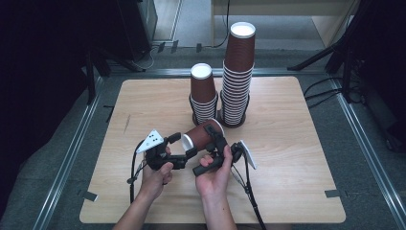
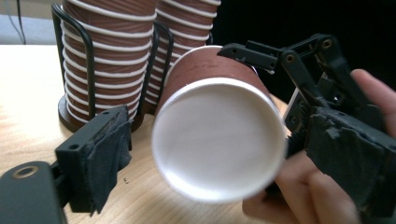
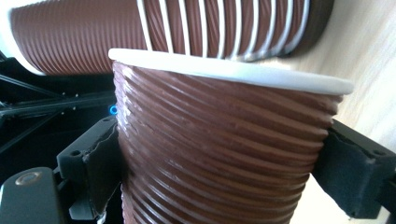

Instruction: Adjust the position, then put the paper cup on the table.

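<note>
The right gripper [image 1: 216, 136] clamps its fingers around a brown paper cup [image 1: 203, 135] lying sideways above the tabletop [image 1: 297, 158], white base toward the left gripper [image 1: 184, 146], whose wide fingers flank it untouched.

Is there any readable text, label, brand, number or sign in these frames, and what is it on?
None readable.
The brown paper cup in the right hand-held gripper: ribbed wall, no print.
The two cup stacks in the black wire holder: white rims, no lettering.
Grey three-cornered plate on the left hand-held gripper: small dark dots, no characters.
</note>
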`<state>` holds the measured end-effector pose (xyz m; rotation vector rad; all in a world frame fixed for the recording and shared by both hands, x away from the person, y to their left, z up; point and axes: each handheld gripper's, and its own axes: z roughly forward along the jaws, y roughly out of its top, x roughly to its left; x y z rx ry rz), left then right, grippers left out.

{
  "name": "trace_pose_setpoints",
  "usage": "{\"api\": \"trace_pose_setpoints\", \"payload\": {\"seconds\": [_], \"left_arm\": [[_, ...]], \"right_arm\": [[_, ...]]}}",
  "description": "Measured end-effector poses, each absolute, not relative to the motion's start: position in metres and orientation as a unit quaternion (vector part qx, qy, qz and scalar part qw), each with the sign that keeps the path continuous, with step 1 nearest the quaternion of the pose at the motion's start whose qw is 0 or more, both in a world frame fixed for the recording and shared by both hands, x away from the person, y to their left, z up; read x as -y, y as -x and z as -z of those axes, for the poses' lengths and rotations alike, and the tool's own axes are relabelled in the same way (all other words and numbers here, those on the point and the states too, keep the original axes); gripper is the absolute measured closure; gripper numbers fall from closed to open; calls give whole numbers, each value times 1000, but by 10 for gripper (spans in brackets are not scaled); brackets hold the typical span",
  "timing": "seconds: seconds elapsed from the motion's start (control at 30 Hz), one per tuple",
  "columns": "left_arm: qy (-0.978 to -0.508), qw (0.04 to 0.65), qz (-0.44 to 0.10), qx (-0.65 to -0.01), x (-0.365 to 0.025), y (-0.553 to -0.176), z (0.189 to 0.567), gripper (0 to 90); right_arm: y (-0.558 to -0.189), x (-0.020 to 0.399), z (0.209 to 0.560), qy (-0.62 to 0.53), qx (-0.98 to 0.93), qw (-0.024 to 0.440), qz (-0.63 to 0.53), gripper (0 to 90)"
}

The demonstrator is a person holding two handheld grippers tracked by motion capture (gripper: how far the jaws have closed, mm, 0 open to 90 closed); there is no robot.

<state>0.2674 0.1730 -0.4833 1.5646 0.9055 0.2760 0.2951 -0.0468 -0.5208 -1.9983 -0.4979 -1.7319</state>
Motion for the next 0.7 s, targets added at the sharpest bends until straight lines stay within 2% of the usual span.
{"api": "trace_pose_setpoints", "payload": {"seconds": [0.03,0.1,0.2,0.27,0.3,0.37,0.43,0.47,0.6,0.63,0.67,0.7], "left_arm": [[-676,615,-119,-389,-176,-267,482,38],[-674,617,-119,-389,-178,-267,482,34],[-672,617,-121,-392,-183,-268,482,34],[-672,612,-124,-398,-185,-268,482,34],[-672,611,-125,-400,-186,-268,483,34],[-671,609,-125,-405,-188,-269,484,34],[-670,610,-127,-402,-190,-268,485,35],[-671,610,-129,-402,-191,-268,485,35],[-667,607,-135,-409,-195,-268,486,60],[-667,607,-135,-411,-196,-268,487,60],[-667,604,-135,-414,-197,-269,487,60],[-667,602,-136,-418,-198,-269,488,60]], "right_arm": [[-297,53,519,724,188,195,635,110],[-297,56,517,721,192,180,641,110],[-299,66,512,719,214,125,650,111],[-299,71,508,713,228,86,657,111],[-298,76,504,707,244,52,662,111],[-298,78,502,703,250,38,665,111],[-298,83,500,695,273,-6,665,111],[-298,83,500,695,273,-6,665,111],[-297,92,497,677,305,-63,667,111],[-297,92,497,677,305,-63,667,111],[-298,96,495,668,320,-90,666,111],[-298,96,495,668,320,-90,666,111]]}}
